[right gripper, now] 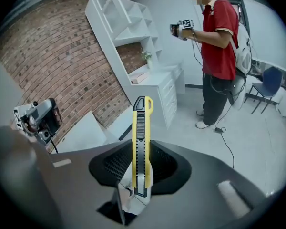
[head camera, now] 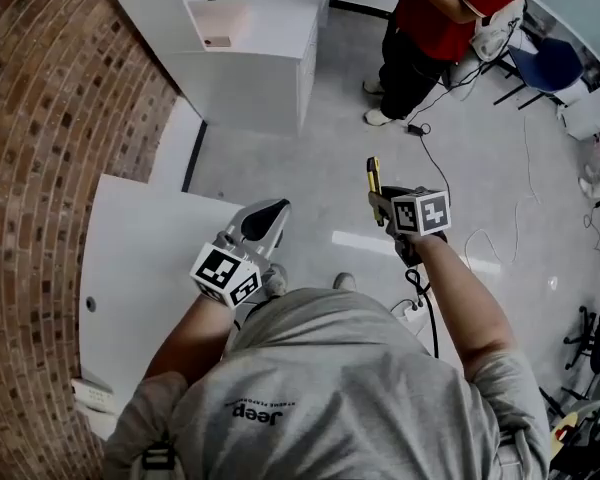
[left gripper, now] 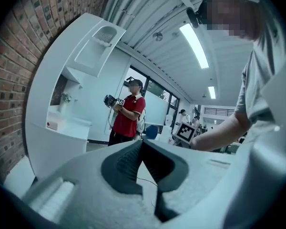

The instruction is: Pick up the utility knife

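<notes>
We hold the yellow utility knife (right gripper: pixel 141 142) in our right gripper (head camera: pixel 382 206). Its fingers (right gripper: pixel 115 165) are clamped on the knife's lower part. The rest of the knife sticks out past them, up in the air over the grey floor (head camera: pixel 310 158). Our left gripper (head camera: pixel 270 213) has its fingers (left gripper: pixel 123 168) pressed together with nothing in them. It hangs by the edge of the white counter (head camera: pixel 130 258). A person in a red shirt (head camera: pixel 445 8) stands farther off on the floor.

Utility knife (right gripper: pixel 141 137) stands between the right tongs (right gripper: pixel 141 165).
</notes>
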